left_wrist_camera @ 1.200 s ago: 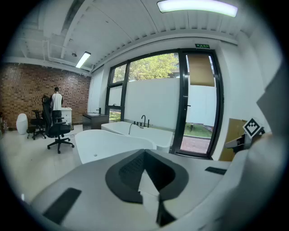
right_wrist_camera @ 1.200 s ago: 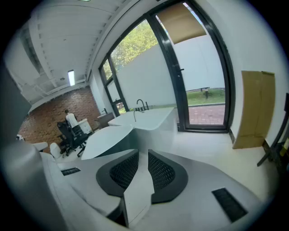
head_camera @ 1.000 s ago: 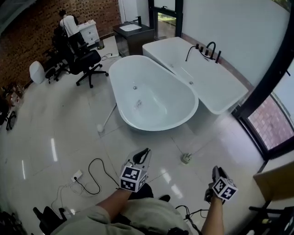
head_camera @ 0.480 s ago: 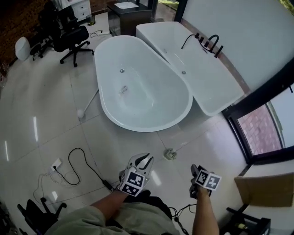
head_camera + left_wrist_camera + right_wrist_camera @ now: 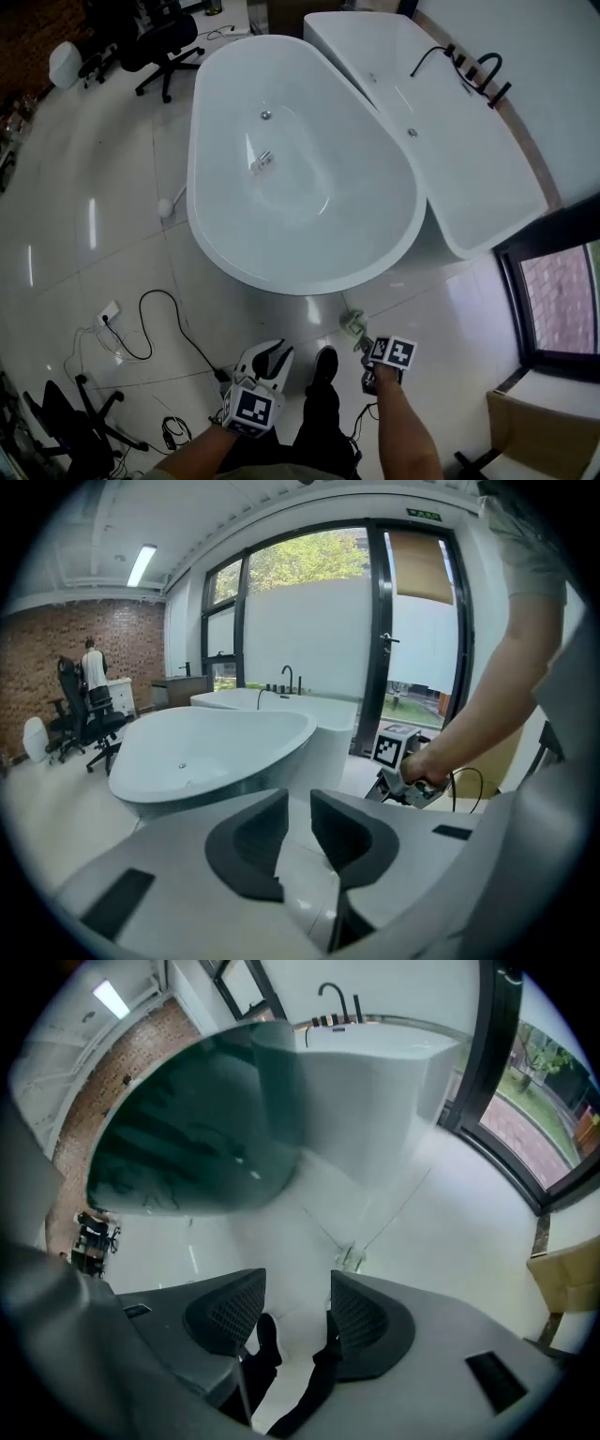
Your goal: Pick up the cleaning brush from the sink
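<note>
A small pale green-and-white cleaning brush point(image 5: 352, 323) lies on the glossy floor tiles just in front of the oval white bathtub point(image 5: 217, 246). My right gripper point(image 5: 368, 368) points steeply down right beside the brush. Its jaws are opening, and between them I see only floor and the person's dark shoe. In the right gripper view the brush point(image 5: 352, 1258) sits just beyond the fingertips point(image 5: 251, 1290). My left gripper point(image 5: 273, 353) hovers lower left of the brush, its jaws a little apart and empty. The left gripper view shows the right gripper point(image 5: 405, 786) in a hand.
A rectangular tub point(image 5: 487, 192) with a black tap point(image 5: 478, 70) adjoins the oval one. A white-headed stick point(image 5: 168, 205) leans at the oval tub's left. A black cable point(image 5: 155, 323) and socket strip point(image 5: 108, 312) lie on the floor. Office chair point(image 5: 161, 37) far back; black window frame point(image 5: 539, 244) at right.
Both grippers have sunk toward the floor. The right one has swung down next to the brush. The head view has come closer to the tub and looks more steeply down.
</note>
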Demonstrator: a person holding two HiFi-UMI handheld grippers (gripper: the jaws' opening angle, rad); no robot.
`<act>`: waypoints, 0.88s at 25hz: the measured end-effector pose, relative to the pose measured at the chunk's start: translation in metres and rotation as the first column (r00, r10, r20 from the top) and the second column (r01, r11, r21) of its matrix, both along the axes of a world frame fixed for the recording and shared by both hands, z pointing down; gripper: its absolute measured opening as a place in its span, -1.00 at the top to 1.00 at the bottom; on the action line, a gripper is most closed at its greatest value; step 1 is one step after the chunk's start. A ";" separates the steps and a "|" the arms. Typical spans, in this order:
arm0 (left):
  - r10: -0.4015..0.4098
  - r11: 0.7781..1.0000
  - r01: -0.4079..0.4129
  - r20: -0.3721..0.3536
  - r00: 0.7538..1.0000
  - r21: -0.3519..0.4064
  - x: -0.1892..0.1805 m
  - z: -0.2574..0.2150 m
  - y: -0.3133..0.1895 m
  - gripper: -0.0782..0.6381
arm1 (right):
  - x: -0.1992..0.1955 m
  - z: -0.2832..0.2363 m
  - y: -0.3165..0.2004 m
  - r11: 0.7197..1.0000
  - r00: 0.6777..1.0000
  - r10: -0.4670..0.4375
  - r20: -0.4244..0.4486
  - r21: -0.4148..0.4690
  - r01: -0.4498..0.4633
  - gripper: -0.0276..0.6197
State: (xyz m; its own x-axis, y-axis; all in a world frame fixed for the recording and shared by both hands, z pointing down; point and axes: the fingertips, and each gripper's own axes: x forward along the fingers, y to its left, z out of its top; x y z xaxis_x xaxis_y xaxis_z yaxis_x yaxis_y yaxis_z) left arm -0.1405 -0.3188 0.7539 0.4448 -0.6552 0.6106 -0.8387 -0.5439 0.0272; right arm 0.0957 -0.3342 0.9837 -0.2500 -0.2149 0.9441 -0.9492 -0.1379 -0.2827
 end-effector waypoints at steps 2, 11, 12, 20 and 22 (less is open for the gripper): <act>-0.040 0.998 0.040 -0.003 0.999 -0.041 0.019 0.031 -0.015 0.58 | 0.011 0.048 -0.019 0.997 1.000 -0.007 -0.007 -0.072 0.007 0.24; -0.136 0.988 0.129 -0.078 0.988 -0.084 0.094 0.163 -0.044 0.58 | 0.056 0.239 -0.051 0.963 0.999 0.043 -0.001 -0.265 -0.042 0.24; -0.141 0.986 0.134 -0.074 0.987 -0.094 0.093 0.169 -0.045 0.58 | 0.055 0.249 -0.053 0.957 0.998 0.059 0.008 -0.286 -0.054 0.24; -0.207 0.972 0.201 -0.035 0.978 -0.125 0.076 0.194 -0.035 0.58 | 0.050 0.297 -0.028 0.889 0.999 0.053 -0.004 -0.455 -0.049 0.39; -0.222 0.969 0.217 -0.031 0.975 -0.120 0.074 0.188 -0.031 0.58 | 0.058 0.292 -0.021 0.887 0.999 0.035 -0.038 -0.460 -0.048 0.52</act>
State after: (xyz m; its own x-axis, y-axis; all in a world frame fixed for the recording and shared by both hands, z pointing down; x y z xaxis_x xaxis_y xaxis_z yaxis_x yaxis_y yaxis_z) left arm -0.0663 -0.3493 0.9418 0.3258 -0.6663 0.6708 -0.9337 -0.3381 0.1177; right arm 0.1535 -0.3553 1.2762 -0.2228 0.2360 0.9459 -0.9463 -0.2855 -0.1517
